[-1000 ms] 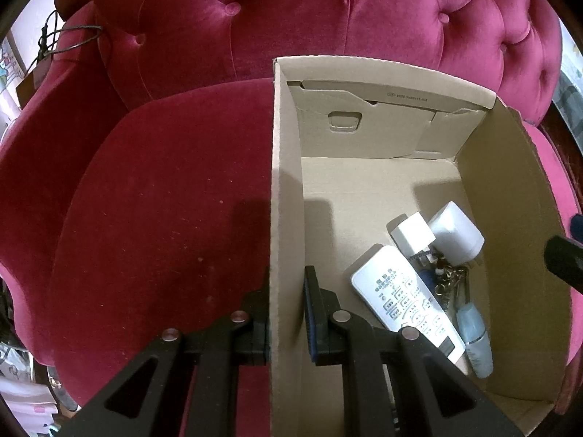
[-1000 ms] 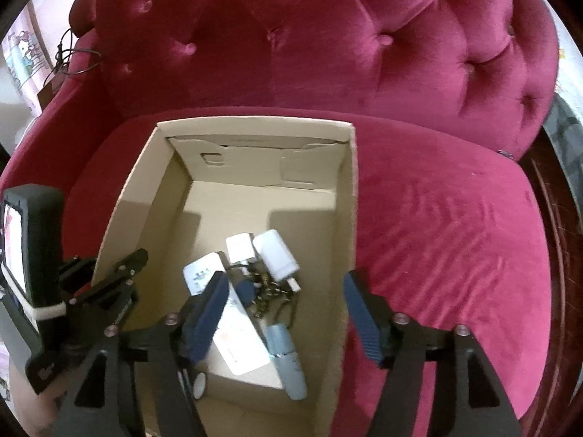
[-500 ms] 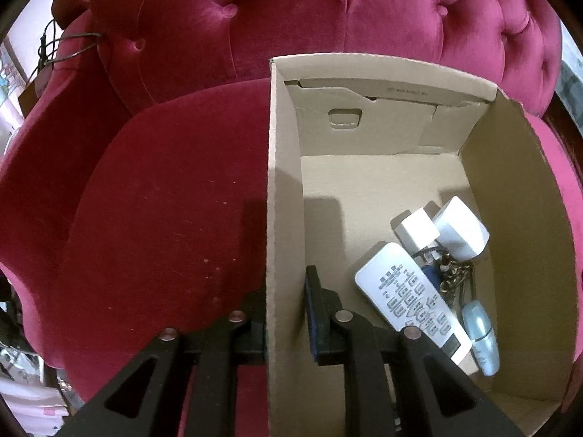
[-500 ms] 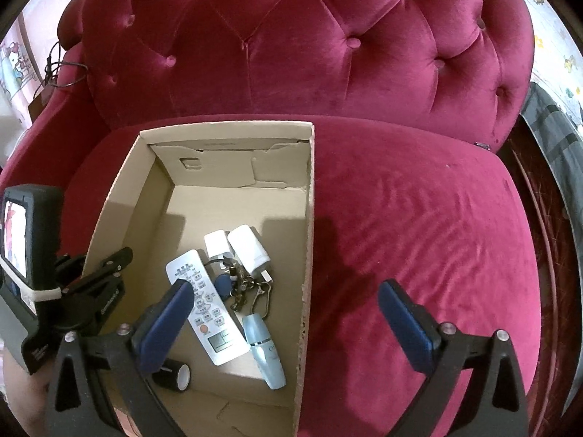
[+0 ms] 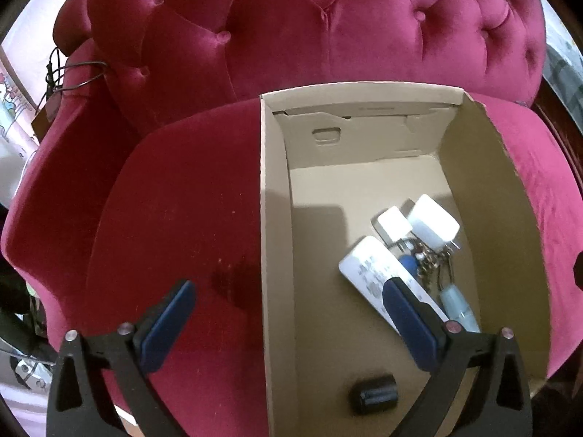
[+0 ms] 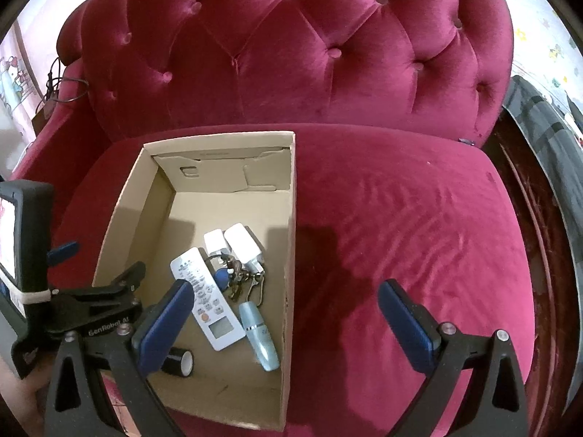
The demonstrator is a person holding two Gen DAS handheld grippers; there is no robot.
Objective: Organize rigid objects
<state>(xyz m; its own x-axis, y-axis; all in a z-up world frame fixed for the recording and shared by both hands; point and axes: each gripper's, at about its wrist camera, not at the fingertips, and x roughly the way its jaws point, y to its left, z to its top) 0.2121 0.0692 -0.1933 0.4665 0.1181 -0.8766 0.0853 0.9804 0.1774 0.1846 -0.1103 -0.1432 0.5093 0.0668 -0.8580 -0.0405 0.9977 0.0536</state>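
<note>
On the red velvet seat (image 6: 400,218), the cardboard box (image 5: 277,255) holds the remote (image 6: 207,302) and small items; left gripper (image 5: 288,324) jaws are opening astride its wall, right gripper (image 6: 284,324) fully spread, both empty, so withdrawal seems next.

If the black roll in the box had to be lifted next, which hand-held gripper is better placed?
Probably the left hand-held gripper: its opening jaws straddle the box wall, close above the black roll.

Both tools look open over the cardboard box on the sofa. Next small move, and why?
Probably lift both clear. The left tool is opening astride the cardboard box wall without pressing it; the right tool is open and empty. The remote, chargers, keys and tape roll already lie inside.
</note>
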